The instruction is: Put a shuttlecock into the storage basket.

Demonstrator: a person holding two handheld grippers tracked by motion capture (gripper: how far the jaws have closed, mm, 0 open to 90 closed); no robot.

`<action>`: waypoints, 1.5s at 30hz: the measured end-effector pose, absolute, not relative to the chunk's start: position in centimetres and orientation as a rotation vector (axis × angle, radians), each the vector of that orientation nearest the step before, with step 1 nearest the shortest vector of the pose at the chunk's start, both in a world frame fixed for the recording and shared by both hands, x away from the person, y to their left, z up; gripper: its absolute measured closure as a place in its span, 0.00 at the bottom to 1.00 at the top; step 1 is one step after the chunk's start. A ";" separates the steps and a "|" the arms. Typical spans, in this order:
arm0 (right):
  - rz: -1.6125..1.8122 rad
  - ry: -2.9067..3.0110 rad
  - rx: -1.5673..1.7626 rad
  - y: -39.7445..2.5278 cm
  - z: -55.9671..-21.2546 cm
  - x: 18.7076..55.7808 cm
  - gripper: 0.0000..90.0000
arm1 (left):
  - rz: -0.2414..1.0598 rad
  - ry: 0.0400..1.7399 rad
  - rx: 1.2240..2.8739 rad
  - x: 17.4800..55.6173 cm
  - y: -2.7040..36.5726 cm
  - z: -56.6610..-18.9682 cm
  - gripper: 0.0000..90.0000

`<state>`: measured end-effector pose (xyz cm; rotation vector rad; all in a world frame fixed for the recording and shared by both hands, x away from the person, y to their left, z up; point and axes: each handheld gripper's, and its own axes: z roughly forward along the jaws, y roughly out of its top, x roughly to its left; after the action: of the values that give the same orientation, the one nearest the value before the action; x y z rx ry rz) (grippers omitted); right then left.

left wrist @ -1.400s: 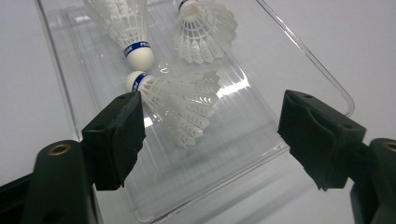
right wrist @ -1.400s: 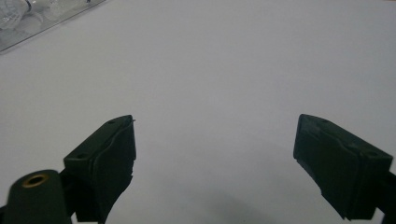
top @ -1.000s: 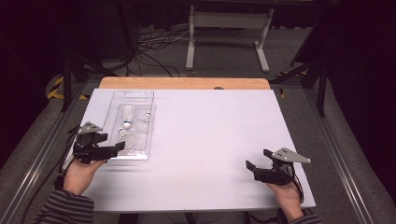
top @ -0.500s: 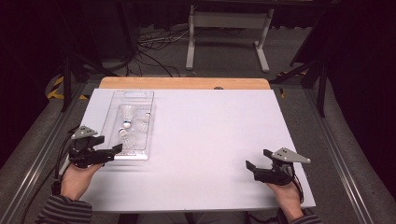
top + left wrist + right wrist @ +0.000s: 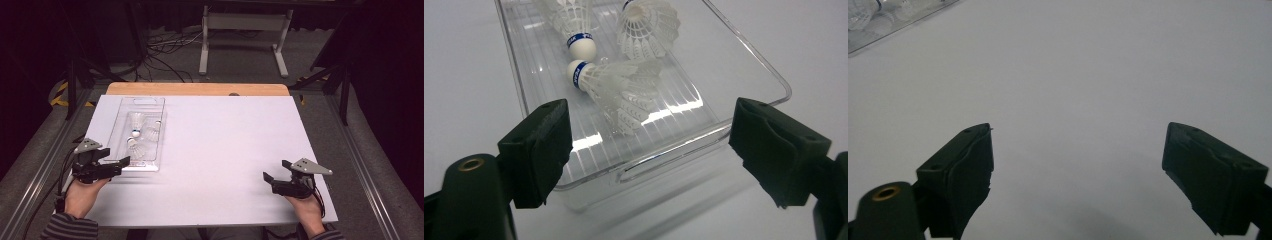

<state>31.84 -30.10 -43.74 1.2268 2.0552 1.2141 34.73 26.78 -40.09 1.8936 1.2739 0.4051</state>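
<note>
Jaws of the left gripper (image 5: 649,145) stand wide apart with nothing between them, just short of the near end of the clear tray (image 5: 744,55), which lies on the white worktop (image 5: 235,145). Three shuttlecocks (image 5: 616,90) lie inside the tray, toward its far end. Well to the right of the tray, the right gripper (image 5: 1078,165) hovers over bare worktop, equally wide and empty.
</note>
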 end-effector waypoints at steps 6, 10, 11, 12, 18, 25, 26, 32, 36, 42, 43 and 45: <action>1.213 2.056 1.228 -30.1 -43.8 31.9 0.15 | 0.415 1.269 1.892 34.5 26.9 -40.3 0.19; 1.212 2.056 1.228 -30.1 -43.8 31.8 0.15 | 0.427 1.267 1.882 34.3 27.0 -40.4 0.18; 1.213 2.056 1.228 -30.1 -43.8 31.8 0.15 | 0.427 1.262 1.881 34.2 27.1 -40.4 0.18; 1.214 2.056 1.227 -30.1 -43.8 31.8 0.15 | 0.429 1.263 1.878 34.2 27.1 -40.4 0.18; 1.214 2.054 1.228 -30.1 -43.7 31.8 0.15 | 0.435 1.251 1.854 33.7 27.4 -40.6 0.18; 1.213 2.054 1.227 -30.1 -43.8 31.8 0.15 | 0.456 1.241 1.841 33.2 27.4 -40.7 0.19; 1.212 2.054 1.227 -30.1 -43.8 31.8 0.15 | 0.458 1.241 1.838 33.1 27.4 -40.8 0.19; 1.213 2.054 1.227 -30.1 -43.8 31.8 0.15 | 0.466 1.233 1.820 32.7 27.5 -40.9 0.18; 1.213 2.054 1.228 -30.1 -43.7 31.8 0.16 | 0.479 1.223 1.808 32.5 27.4 -41.1 0.18; 1.213 2.054 1.227 -30.1 -43.7 31.8 0.15 | 0.489 1.223 1.786 32.1 27.6 -41.2 0.18; 1.213 2.053 1.228 -30.1 -43.7 31.8 0.15 | 0.490 1.222 1.781 32.1 27.6 -41.3 0.18; 1.213 2.053 1.228 -30.1 -43.7 31.8 0.15 | 0.492 1.223 1.777 31.9 27.7 -41.3 0.18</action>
<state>31.82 -30.07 -43.75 1.2281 2.0532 1.2127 31.95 27.67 -41.30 1.7770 1.2227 0.4922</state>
